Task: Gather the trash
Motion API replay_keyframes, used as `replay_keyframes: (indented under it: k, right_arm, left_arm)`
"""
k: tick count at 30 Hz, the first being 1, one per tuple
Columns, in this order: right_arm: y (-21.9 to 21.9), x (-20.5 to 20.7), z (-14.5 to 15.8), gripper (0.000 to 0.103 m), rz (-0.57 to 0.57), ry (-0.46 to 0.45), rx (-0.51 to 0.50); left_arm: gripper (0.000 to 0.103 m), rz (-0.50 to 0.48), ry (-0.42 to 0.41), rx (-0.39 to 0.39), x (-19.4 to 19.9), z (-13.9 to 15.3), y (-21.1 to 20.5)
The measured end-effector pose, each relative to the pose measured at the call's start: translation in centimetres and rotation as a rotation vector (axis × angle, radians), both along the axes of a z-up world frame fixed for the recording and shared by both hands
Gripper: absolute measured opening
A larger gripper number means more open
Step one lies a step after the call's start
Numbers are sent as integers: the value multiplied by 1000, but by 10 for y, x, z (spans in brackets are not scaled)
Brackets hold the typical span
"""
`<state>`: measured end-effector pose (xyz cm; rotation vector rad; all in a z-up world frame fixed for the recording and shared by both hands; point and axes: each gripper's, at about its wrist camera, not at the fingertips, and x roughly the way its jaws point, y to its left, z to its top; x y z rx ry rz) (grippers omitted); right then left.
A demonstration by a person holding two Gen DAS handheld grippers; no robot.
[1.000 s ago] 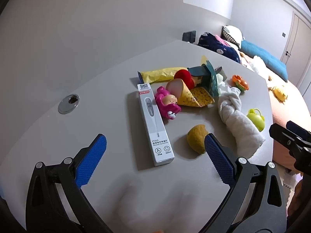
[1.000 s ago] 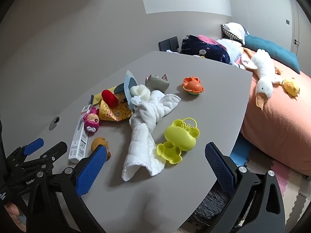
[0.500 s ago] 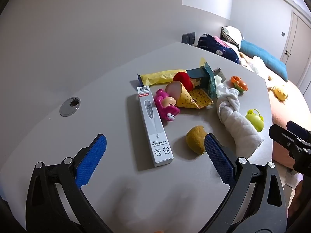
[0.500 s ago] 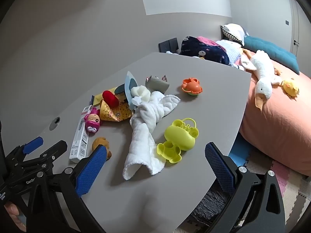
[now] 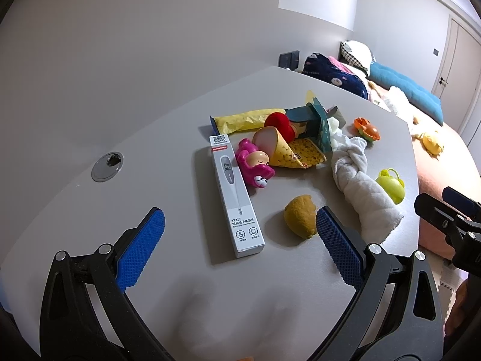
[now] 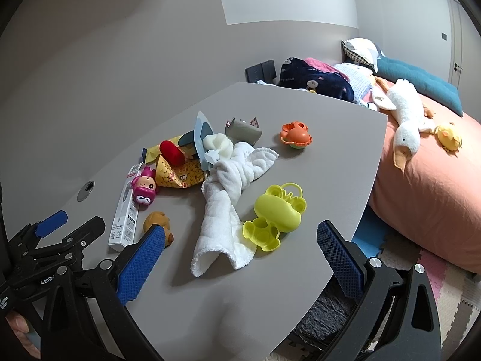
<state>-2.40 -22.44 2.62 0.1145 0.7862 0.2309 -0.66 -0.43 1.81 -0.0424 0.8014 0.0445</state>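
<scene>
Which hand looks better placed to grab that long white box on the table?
Left, probably. The white box lies straight ahead between the open left gripper fingers; from the right gripper it sits off to the left side.

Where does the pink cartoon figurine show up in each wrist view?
Left wrist view: the pink figurine lies centre, right of the white thermometer box.
Right wrist view: the figurine sits left of centre, again beside the thermometer box.
Shared landmark: the twisted white towel, to the figurine's right in both views.
</scene>
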Motion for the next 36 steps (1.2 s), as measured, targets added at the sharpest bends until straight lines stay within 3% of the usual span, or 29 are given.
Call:
replay_keyframes:
  k: [36]
  right_arm:
    - [1,2,-2,101,6,-1,-1]
  left_arm:
    - [97,-7,2,-2,-4,-3,-5]
